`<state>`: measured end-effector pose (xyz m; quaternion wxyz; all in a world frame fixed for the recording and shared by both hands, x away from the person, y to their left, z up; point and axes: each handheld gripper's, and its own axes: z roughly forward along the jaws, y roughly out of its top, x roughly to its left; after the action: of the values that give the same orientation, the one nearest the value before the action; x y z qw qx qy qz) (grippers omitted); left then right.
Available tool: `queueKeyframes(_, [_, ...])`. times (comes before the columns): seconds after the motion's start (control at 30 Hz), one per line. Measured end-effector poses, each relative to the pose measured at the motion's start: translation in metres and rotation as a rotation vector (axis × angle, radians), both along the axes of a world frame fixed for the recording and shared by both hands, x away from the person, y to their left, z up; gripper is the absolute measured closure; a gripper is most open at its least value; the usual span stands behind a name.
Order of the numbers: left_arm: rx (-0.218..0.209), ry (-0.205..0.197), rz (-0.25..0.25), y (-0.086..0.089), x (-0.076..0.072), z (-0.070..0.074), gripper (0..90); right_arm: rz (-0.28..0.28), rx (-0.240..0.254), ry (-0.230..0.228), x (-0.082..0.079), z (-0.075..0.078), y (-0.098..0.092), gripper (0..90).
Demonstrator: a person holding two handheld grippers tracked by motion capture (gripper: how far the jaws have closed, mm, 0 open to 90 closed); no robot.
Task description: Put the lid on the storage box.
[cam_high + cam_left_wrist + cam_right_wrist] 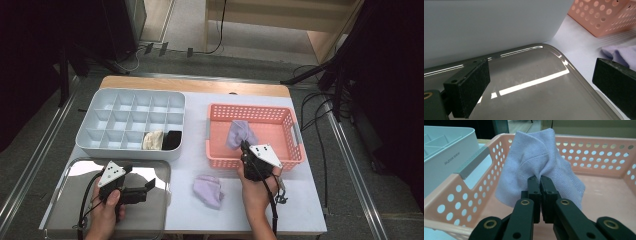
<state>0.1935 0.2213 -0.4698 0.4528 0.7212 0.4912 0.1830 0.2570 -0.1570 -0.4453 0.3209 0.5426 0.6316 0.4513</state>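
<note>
Two lilac cloths, one in a grip.
The right gripper (540, 182) pinches the lilac cloth (536, 162) tight over the pink basket (295, 147); the left gripper (541, 82) stands wide and empty above the metal tray (529, 100).

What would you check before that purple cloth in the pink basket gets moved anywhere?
1. Right tool shut on the cloth: ok, the jaws pinch a fold of it.
2. Cloth clear of the basket floor: cannot tell; it hangs inside, lower edge near the bottom.
3. Free slots in the grey organizer: ok; two front cells hold a cream roll and a black roll, the rest look free.
4. Left tool out of the way: ok, open over the metal tray, holding nothing.
5. Second purple cloth: ok, lying loose on the table, apart from both tools.
</note>
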Motion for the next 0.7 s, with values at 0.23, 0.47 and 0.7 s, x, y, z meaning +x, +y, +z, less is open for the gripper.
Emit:
queueKeyframes(0.23, [0.005, -0.012, 0.008, 0.000, -0.001, 0.001, 1.9, 0.019, 0.020, -0.047, -0.002, -0.005, -0.002, 87.9])
queueKeyframes(0.47, [0.013, -0.010, 0.020, -0.001, 0.000, 0.001, 1.9, 0.029, 0.044, -0.074, -0.007, -0.001, -0.005, 87.9])
queueKeyframes(0.7, [0.058, -0.037, 0.046, -0.005, -0.002, 0.005, 1.9, 0.043, 0.058, -0.097, -0.017, 0.006, -0.005, 87.9])
